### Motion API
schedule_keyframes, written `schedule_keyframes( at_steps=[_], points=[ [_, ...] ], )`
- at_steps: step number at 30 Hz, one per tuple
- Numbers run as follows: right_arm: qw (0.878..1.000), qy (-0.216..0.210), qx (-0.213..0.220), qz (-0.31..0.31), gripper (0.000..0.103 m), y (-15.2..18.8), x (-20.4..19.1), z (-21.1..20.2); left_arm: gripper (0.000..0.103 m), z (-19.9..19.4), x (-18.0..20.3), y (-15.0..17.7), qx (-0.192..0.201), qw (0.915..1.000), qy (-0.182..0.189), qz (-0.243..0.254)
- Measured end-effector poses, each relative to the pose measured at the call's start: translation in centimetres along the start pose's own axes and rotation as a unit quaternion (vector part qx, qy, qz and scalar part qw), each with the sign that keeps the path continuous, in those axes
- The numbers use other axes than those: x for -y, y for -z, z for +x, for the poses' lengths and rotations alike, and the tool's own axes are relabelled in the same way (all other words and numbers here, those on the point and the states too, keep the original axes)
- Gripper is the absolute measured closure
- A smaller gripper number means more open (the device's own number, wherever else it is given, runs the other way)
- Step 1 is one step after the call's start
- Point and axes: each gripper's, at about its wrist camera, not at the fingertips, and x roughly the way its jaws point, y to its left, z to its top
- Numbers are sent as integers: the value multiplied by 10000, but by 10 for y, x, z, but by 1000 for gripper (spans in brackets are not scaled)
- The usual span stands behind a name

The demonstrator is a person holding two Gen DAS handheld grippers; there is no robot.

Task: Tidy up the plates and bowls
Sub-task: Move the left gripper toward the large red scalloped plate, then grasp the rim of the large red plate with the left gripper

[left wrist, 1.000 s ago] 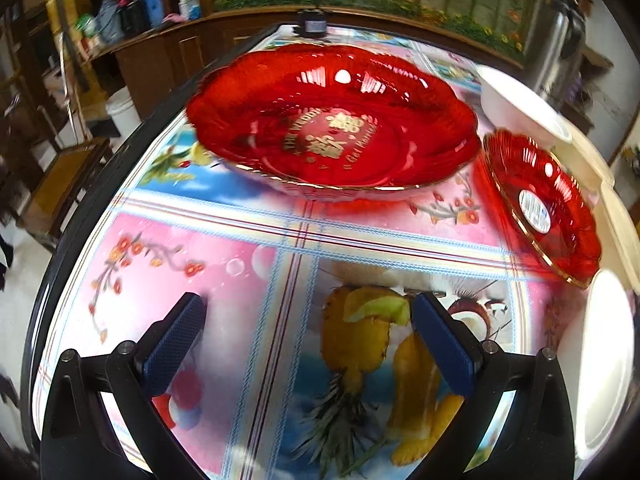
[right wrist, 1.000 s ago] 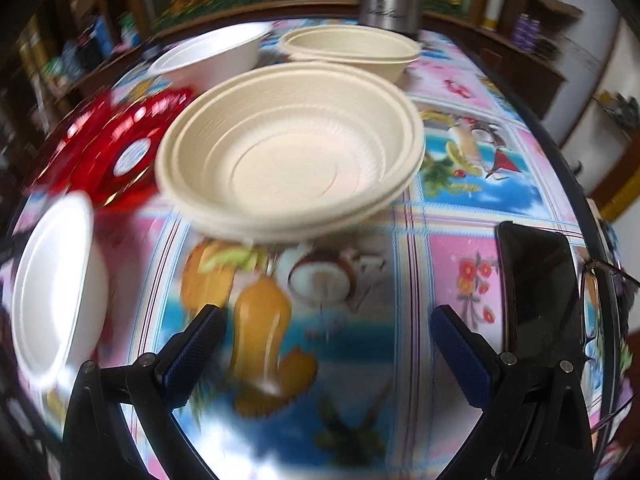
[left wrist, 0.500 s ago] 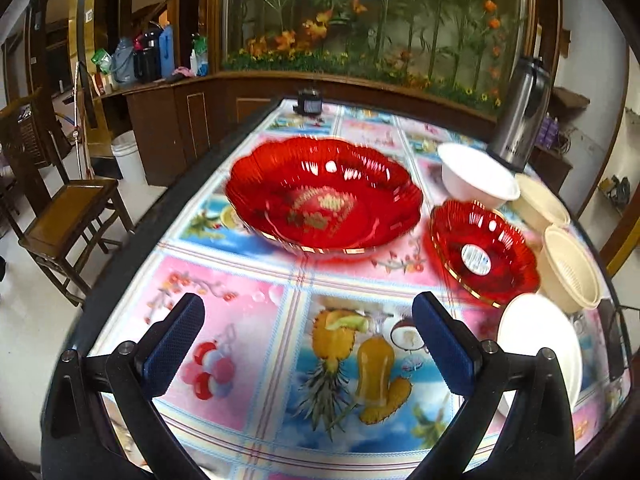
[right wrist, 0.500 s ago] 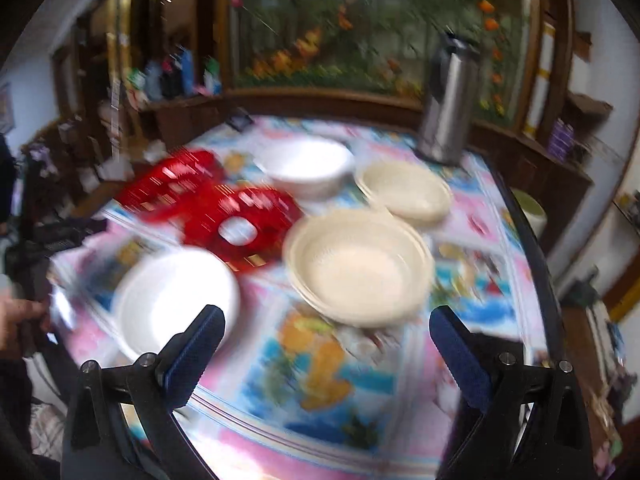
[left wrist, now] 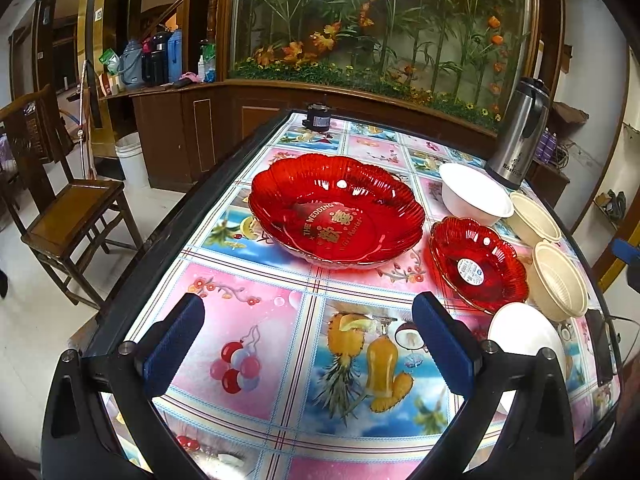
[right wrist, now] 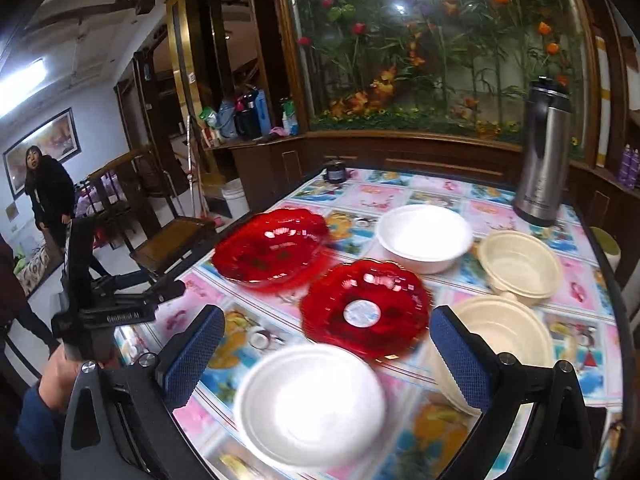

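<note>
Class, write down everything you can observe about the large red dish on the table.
The large red dish is glossy, translucent red, plastic or glass by its look, with a scalloped, ribbed rim and gold lettering reading "THE WEDDING" around a gold emblem in its well. It sits upright and empty on the patterned tablecloth, towards the table's left side. A smaller red dish lies close to its right; whether they touch is unclear. Neither gripper touches it.

The left tongs (left wrist: 308,338) hang with jaws spread wide, blue pads facing each other and nothing between them, held above the surface (left wrist: 280,312). The right tongs (right wrist: 326,354) are likewise spread wide and empty, raised and angled downward. In the right wrist view, a hand (right wrist: 60,372) grips the left tongs' black handle.
</note>
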Motion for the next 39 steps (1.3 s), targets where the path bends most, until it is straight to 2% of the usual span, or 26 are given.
schedule_keyframes(
  at_steps=[7, 14, 21, 23, 25, 27, 30, 31, 34, 39],
  points=[
    [9993, -271, -252, 24, 1, -8, -23, 30, 0, 0, -8, 2, -65, 10000, -4, -22],
    [9984, -353, -404, 169, 1, -15, -27, 48, 0, 6, -14, -4, -150, 9999, 27, -26],
    [9946, -583, -708, 479, 10, -33, -17, 74, 0, 30, -36, -23, -598, 9977, 178, -265],
    [9931, -654, -796, 559, 11, -38, -15, 84, 0, 38, -43, -33, -660, 9971, 120, -358],
    [9910, -690, -970, 617, 20, -45, -13, 96, 3, 48, -50, -43, -768, 9960, 78, -458],
    [9881, -771, -1147, 671, 23, -51, -12, 109, 7, 56, -55, -51, -803, 9953, 104, -535],
    [9851, -710, -1408, 686, 32, -58, -10, 133, 12, 69, -61, -59, -883, 9942, -9, -610],
    [9839, -682, -1501, 687, 32, -60, -9, 141, 19, 72, -62, -61, -870, 9941, -15, -649],
    [9816, -590, -1673, 704, 32, -68, -4, 163, 28, 85, -68, -65, -1006, 9922, 15, -737],
    [9795, -374, -1862, 673, 32, -77, 4, 194, 30, 99, -74, -69, -1130, 9907, 8, -762]
  ],
)
